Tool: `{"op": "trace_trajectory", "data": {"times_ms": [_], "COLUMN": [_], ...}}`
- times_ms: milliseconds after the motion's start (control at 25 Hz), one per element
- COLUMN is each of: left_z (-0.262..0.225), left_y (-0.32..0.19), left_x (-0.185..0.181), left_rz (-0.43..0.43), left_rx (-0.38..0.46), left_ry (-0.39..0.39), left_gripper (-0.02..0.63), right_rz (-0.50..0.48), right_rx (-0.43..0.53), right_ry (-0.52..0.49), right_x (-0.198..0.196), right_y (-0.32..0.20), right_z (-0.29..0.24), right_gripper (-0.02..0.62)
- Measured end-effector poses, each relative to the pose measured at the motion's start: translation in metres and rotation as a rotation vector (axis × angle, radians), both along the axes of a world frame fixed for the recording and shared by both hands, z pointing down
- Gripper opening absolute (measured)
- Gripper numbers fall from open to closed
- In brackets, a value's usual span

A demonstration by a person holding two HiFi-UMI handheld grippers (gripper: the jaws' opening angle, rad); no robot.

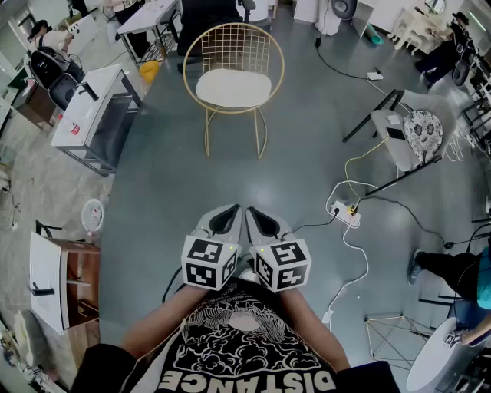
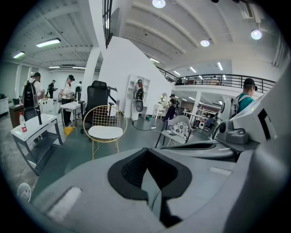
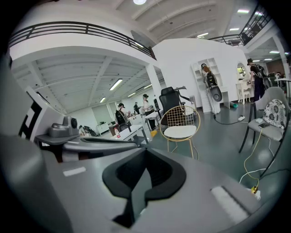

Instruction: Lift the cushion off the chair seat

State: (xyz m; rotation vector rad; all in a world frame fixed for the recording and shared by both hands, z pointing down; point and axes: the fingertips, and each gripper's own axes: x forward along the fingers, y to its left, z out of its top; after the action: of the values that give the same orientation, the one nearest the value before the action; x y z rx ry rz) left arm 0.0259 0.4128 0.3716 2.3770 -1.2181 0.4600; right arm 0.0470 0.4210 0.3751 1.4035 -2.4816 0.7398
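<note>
Approach step, grasp not yet begun. White cushion (image 1: 232, 87) lies on the gold wire chair (image 1: 272, 57), well apart at 12 o'clock. Left gripper (image 1: 225, 219) is clenched and empty; right gripper (image 1: 262, 220) seemingly likewise. Next move calls for closing in and releasing both.

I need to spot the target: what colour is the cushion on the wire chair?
The cushion is plain white; the head view shows it best.

Glossy grey floor (image 1: 307, 138) (cables trailing to a power strip (image 1: 345, 213)), a white trolley (image 1: 90, 104) at left, round ceiling lights (image 2: 158, 3) overhead.
</note>
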Motion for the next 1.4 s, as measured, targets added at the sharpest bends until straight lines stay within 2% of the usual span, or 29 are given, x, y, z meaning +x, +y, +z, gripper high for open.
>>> {"op": "trace_trajectory", "data": {"times_ms": [440, 680, 880, 1400], "left_z": [0.006, 0.009, 0.013, 0.012], "left_y": [-0.017, -0.050, -0.093, -0.199], "left_x": [0.010, 0.000, -0.006, -0.064], "left_rz": [-0.014, -0.018, 0.006, 0.092], "left_rx": [-0.021, -0.044, -0.072, -0.130], "left_ry": [0.008, 0.031, 0.072, 0.124], "left_gripper": [-0.012, -0.011, -0.012, -0.012], "right_rz": [0.010, 0.006, 0.046, 0.114], "right_rx": [-0.018, -0.026, -0.041, -0.095], "right_ry": [-0.023, -0.007, 0.019, 0.081], "right_x": [0.014, 0.003, 0.002, -0.061], "right_y": [-0.019, -0.049, -0.088, -0.189], "right_z": [0.007, 0.008, 0.011, 0.009], "right_gripper": [0.000, 0.000, 0.000, 0.000]}}
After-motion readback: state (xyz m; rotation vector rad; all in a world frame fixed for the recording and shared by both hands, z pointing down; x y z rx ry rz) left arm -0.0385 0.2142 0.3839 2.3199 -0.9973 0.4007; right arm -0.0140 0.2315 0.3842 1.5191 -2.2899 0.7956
